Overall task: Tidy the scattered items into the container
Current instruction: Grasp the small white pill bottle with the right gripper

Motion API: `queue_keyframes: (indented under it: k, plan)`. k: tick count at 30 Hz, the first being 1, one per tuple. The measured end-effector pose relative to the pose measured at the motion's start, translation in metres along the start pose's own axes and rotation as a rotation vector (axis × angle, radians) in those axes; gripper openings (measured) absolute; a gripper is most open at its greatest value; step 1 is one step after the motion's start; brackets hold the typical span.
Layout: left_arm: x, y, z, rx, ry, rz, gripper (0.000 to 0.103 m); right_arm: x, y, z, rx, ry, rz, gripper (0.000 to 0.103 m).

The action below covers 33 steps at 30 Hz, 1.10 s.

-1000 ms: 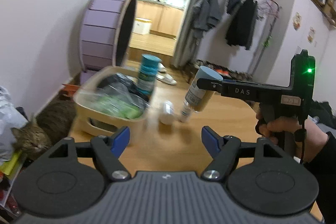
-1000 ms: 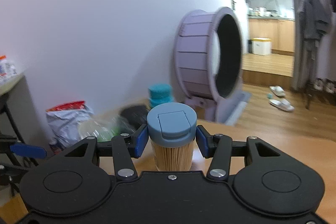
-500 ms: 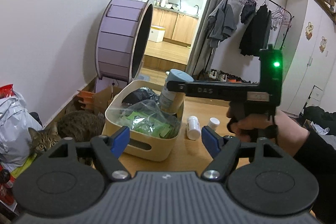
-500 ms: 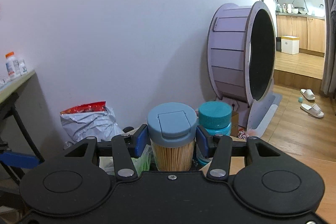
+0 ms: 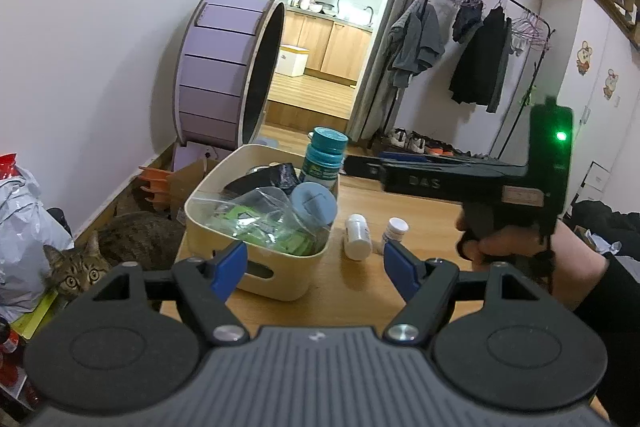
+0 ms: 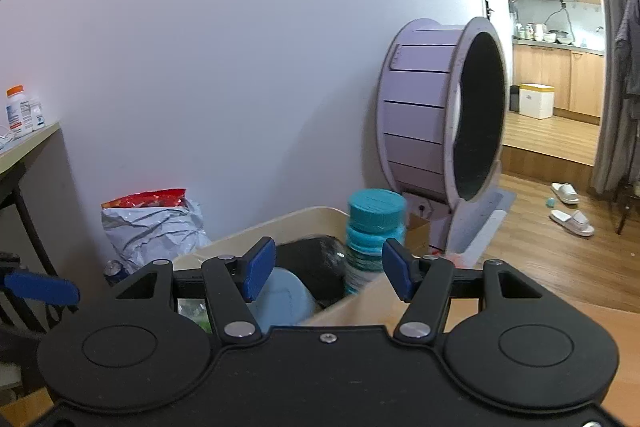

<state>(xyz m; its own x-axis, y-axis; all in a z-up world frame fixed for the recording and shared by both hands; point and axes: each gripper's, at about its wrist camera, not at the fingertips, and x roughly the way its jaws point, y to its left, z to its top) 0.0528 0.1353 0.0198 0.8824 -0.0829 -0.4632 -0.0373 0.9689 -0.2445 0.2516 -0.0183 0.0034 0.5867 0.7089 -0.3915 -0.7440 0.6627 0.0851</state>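
I am holding my right gripper over the near rim of the cream bin; its jaws are opening and nothing is pinched between them. The toothpick jar with the blue-grey lid is lying tilted inside the bin, on the clear bag of green packets, just beside the upright teal-capped bottle. My left gripper is hovering, wide apart and empty, in front of the bin. Two white bottles are sitting on the wooden table just right of the bin, one lying, one upright.
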Motion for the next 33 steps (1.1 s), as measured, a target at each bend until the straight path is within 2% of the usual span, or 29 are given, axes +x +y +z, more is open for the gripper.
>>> queue_keyframes:
  k: [8, 15, 31, 33]
  plan:
    - [0.007, -0.014, -0.006, 0.002, 0.014, -0.033, 0.074, -0.027, -0.035, -0.025, 0.010, 0.053, -0.108, 0.065]
    - [0.018, -0.027, -0.015, 0.009, 0.041, -0.058, 0.074, -0.022, -0.054, -0.047, 0.021, 0.116, -0.161, 0.066]
    - [0.024, -0.026, -0.016, 0.025, 0.063, -0.045, 0.074, 0.016, -0.048, -0.059, -0.035, 0.169, -0.132, 0.064]
    - [0.025, -0.027, -0.016, 0.025, 0.064, -0.045, 0.074, 0.018, -0.049, -0.060, -0.033, 0.177, -0.124, 0.055]
